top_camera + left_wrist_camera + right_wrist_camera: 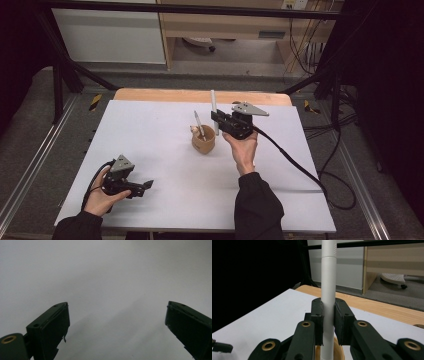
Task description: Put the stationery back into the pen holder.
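Our right tool [218,120] clamps a white pen [213,107] upright above the cup [203,140]; a tilt could knock the cup over. Our left tool [145,186] rests wide on the tabletop [150,150].

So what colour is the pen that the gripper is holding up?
White. The pen shows best in the right gripper view, pinched upright in the right gripper.

White mat [150,145] covers wooden tabletop [200,95]; wood strip exposed along far edge. Beyond table: grey floor, pale cabinet [110,35], wooden shelving unit [225,25], white castor base [393,278] beneath it. Cables [305,45] far right.
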The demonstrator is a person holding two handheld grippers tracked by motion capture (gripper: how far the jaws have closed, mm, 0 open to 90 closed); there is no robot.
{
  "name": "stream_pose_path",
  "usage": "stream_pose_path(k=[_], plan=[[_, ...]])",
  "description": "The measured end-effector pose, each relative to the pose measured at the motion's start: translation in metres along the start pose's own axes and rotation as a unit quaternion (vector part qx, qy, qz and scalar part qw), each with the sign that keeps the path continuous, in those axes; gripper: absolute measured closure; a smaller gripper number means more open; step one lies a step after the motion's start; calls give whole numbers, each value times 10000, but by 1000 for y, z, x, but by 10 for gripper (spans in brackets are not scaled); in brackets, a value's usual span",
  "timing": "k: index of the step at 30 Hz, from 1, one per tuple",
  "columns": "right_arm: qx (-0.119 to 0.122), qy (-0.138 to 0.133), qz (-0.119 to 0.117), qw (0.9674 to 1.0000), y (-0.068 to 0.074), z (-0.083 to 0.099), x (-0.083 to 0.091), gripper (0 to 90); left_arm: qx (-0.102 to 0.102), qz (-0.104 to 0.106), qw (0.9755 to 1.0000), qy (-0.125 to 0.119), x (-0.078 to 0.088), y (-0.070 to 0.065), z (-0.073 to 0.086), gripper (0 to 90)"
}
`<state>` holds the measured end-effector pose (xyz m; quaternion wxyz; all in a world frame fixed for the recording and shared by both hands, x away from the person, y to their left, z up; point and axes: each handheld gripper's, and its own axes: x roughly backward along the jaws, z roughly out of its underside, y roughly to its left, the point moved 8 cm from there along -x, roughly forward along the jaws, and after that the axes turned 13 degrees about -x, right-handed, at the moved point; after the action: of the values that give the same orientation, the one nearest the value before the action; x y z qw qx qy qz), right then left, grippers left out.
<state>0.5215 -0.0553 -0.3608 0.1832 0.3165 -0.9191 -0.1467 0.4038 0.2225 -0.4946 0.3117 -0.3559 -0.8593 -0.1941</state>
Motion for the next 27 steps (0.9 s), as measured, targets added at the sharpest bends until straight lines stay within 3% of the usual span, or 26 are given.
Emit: stream_pose_path(k=[8, 17, 27], plan=[[-191, -113, 44, 9997, -5, 1, -24, 789, -8, 12, 10000, 5, -1, 0, 1, 57], [-216, 159, 76, 9996, -11, 25, -47, 790, -30, 22, 10000, 44, -3, 0, 3, 57], [-217, 379, 166, 9989, -21, 45, -58, 789, -56, 22, 10000, 61, -3, 1, 4, 57]])
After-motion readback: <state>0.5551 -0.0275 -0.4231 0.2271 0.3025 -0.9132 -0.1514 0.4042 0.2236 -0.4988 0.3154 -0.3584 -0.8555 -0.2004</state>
